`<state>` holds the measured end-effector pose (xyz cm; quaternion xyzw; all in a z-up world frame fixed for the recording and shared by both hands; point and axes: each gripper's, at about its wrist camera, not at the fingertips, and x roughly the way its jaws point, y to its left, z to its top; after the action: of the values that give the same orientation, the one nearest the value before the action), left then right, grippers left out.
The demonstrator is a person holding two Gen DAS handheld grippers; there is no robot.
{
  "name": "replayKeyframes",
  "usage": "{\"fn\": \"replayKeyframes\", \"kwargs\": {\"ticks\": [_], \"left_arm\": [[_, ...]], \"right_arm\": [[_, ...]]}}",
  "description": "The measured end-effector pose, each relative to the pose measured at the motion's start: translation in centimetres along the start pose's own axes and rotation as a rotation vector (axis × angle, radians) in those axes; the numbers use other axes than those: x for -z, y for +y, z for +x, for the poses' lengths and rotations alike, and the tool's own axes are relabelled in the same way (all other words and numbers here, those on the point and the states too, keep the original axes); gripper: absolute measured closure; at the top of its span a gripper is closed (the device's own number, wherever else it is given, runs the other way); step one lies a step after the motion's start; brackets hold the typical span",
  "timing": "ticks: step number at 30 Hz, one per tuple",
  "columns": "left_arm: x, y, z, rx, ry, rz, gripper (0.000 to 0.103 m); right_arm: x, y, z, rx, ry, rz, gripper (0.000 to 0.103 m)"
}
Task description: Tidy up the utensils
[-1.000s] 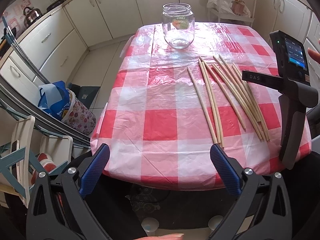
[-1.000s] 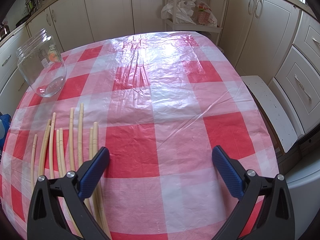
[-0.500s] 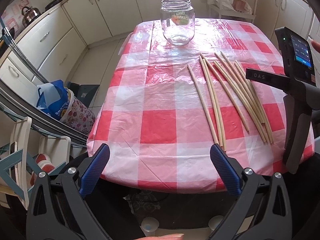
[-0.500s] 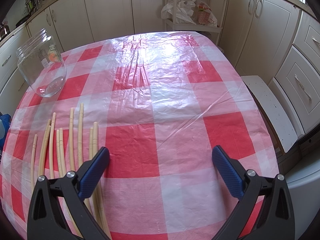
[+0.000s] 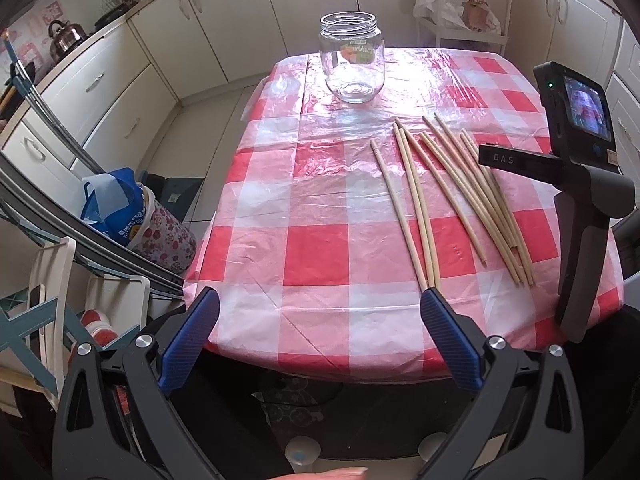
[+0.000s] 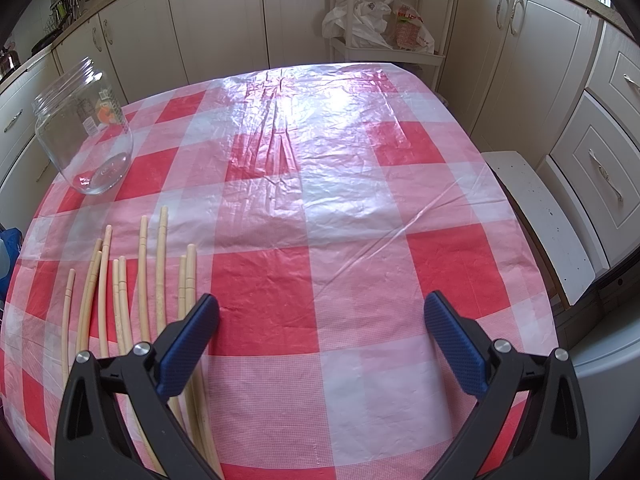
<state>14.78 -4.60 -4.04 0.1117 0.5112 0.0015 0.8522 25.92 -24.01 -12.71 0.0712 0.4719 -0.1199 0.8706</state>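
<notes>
Several long wooden chopsticks (image 5: 448,196) lie loose on the red and white checked table (image 5: 320,208), right of centre; they also show at the left of the right wrist view (image 6: 124,304). An empty clear glass jar (image 5: 352,62) stands upright at the table's far end, and shows in the right wrist view (image 6: 84,128) at far left. My left gripper (image 5: 320,316) is open and empty, held before the table's near edge. My right gripper (image 6: 322,320) is open and empty above the table, just right of the chopsticks; its handle and screen (image 5: 580,184) show in the left wrist view.
White kitchen cabinets (image 6: 216,20) run behind the table. A shelf cart with plastic bags (image 6: 380,20) stands at the back. A blue bag and a flowered bag (image 5: 132,216) sit on the floor left of the table. A white bench (image 6: 540,220) stands on the right.
My left gripper has risen and drawn back a little, so the table sits lower in its view. The right gripper's view has not changed.
</notes>
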Motion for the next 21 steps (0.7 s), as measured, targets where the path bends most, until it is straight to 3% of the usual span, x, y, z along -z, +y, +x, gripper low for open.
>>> {"fn": "replayKeyframes", "kwargs": {"ticks": [21], "left_arm": [[-1.2,-4.5,-2.1,-0.024,-0.052,0.035,0.006]], "right_arm": [[0.0,0.1,0.0,-0.001,0.0,-0.002,0.005]]}}
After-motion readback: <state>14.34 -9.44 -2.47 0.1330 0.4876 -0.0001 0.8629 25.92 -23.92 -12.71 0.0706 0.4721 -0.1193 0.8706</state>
